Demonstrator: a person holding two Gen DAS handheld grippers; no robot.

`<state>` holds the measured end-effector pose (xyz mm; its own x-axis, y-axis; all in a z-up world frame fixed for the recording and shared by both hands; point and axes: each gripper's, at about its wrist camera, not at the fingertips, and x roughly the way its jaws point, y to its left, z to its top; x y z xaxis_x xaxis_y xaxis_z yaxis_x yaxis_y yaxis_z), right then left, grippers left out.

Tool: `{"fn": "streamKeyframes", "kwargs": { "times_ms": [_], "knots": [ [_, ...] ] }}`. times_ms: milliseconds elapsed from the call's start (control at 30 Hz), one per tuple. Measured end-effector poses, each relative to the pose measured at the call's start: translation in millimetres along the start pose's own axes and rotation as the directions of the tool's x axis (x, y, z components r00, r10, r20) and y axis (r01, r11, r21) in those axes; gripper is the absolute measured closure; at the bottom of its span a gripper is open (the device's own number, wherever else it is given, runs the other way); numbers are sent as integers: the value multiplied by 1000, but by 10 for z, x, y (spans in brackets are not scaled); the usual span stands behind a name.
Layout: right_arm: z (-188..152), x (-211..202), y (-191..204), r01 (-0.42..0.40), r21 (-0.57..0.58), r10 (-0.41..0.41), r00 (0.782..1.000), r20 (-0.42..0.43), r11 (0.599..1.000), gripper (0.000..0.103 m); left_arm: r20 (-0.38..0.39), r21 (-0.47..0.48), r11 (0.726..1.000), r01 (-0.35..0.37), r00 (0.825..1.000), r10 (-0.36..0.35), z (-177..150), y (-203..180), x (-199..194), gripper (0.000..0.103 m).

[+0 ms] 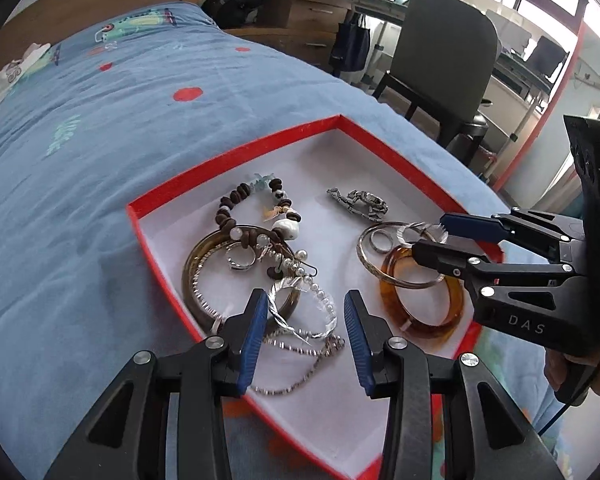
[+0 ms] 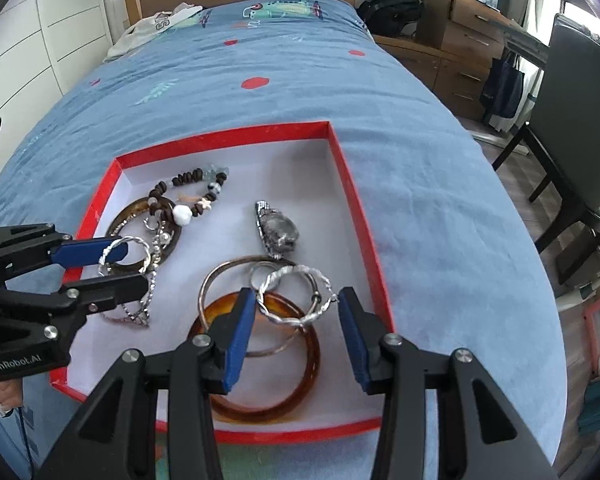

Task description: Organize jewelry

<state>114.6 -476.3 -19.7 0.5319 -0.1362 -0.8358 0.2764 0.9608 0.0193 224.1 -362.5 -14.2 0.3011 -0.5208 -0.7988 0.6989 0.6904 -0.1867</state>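
Both claws hover over the red box (image 2: 364,208) that sits on the blue bedspread (image 2: 260,120), and both stand apart, holding nothing; the left gripper (image 1: 306,332) hangs over a heap of jewellery at the box's left side, where a dark bangle (image 1: 190,280), a pearl strand (image 1: 320,296), a twisted silver hoop (image 1: 278,308) and a thin chain (image 1: 300,376) lie across one another, with a brown bead bracelet (image 1: 236,204) lapping over the bangle's far rim; the right gripper (image 2: 296,320) hangs over the other cluster, where a second twisted silver hoop (image 2: 300,300) rests on the amber bangle (image 2: 300,392) and a plain silver bangle (image 2: 220,276), a small ring (image 2: 262,274) touching them and a watch (image 2: 278,230) just beyond; the chief risk, as I judge it, is tangling: if the left claw closes on the hoop, the chain or pearls overlapping it may come up too and drag the heap across the box or over its low wall; on the right, the thin hoop could slip from the flat pads, or the jaws could catch the amber bangle beneath and tip both; the two grippers are near each other, so a careless lift could make them collide; the soft bedding may also let the box shift under any downward push.
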Motion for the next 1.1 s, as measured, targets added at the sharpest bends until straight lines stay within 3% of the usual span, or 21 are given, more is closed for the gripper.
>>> {"fn": "streamKeyframes", "kwargs": {
  "times_ms": [67,267,433,533,833,1100],
  "knots": [
    [-9,-73,16,3,-2,-3,1000,5,1000,60,12,-1,1000,-12,1000,12,-1,-12,-81,55],
    [-36,-433,91,5,22,-6,999,38,1000,60,59,-24,999,-32,998,34,-97,-41,-488,53],
    [-219,-777,254,-9,35,7,998,61,999,60,111,-74,994,-84,990,92,-327,-60,-932,34],
    [-413,-968,417,-21,40,19,998,64,999,60,122,-109,987,-119,984,132,-541,-57,-1151,27],
    [-945,-1357,872,-56,67,51,996,80,996,60,123,-171,961,-217,963,239,-1146,-41,-1590,18],
    [-1245,-1503,1158,-54,105,45,994,95,993,60,85,-234,922,-308,938,335,-1681,90,-1848,16]
  ]
}}
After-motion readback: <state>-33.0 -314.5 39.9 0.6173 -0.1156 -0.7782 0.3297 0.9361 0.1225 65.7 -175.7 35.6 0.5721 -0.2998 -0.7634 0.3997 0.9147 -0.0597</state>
